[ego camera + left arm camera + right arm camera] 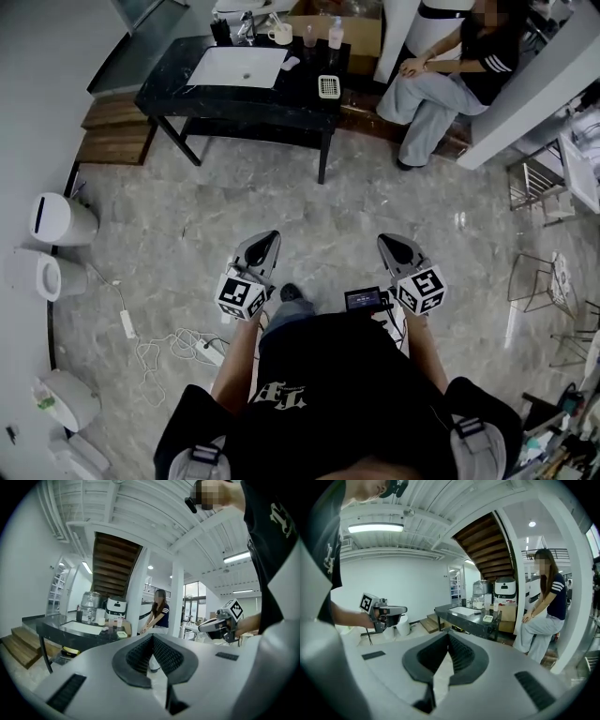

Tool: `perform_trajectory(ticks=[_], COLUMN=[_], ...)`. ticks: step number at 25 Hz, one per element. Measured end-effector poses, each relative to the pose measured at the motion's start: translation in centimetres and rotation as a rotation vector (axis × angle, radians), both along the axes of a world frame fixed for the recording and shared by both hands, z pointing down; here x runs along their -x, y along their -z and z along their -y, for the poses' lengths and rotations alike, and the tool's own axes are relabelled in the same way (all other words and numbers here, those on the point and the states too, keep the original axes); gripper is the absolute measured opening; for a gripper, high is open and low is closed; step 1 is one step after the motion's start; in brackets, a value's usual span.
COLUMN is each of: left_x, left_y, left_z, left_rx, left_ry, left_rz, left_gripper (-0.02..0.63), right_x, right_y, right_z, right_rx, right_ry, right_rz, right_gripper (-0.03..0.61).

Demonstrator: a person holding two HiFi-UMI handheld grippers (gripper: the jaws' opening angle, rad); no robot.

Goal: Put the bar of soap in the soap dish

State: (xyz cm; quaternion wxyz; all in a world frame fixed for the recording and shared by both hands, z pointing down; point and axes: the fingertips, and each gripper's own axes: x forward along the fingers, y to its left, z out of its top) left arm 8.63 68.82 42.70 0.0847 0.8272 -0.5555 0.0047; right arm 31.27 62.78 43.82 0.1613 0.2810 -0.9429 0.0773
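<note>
The person held the left gripper (266,242) and the right gripper (395,246) side by side before the waist, apart, both pointing forward and slightly down. Each gripper's jaws were closed together on nothing.

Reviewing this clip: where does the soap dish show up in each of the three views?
Head view: soap dish top centre, at the right end of the black table.
Left gripper view: left of centre, small, on the table's near corner.
Right gripper view: just right of centre, on the table's near end.
Shared landmark: the white sink in that table.
</note>
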Motion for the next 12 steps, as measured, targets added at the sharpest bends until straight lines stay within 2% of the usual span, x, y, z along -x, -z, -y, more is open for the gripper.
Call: perform_trajectory(ticks=[5, 12], left_x=[4.5, 8.4], left_y=[-0.6, -1.2], left_z=[2.4, 5.5], left_rx=[0.015, 0.018], left_ry=[-0.02, -0.027], left_rz=[-0.033, -0.095], left_gripper=[0.009, 0.009], right_x=[4.9, 9.0], right_y=[-0.3, -0.2], right_z=[1.6, 3.7], right_rx=[0.004, 0.019], right_ry=[-0.005, -0.012], right_rz=[-0.03, -0.063], right_gripper=[0.008, 0.008])
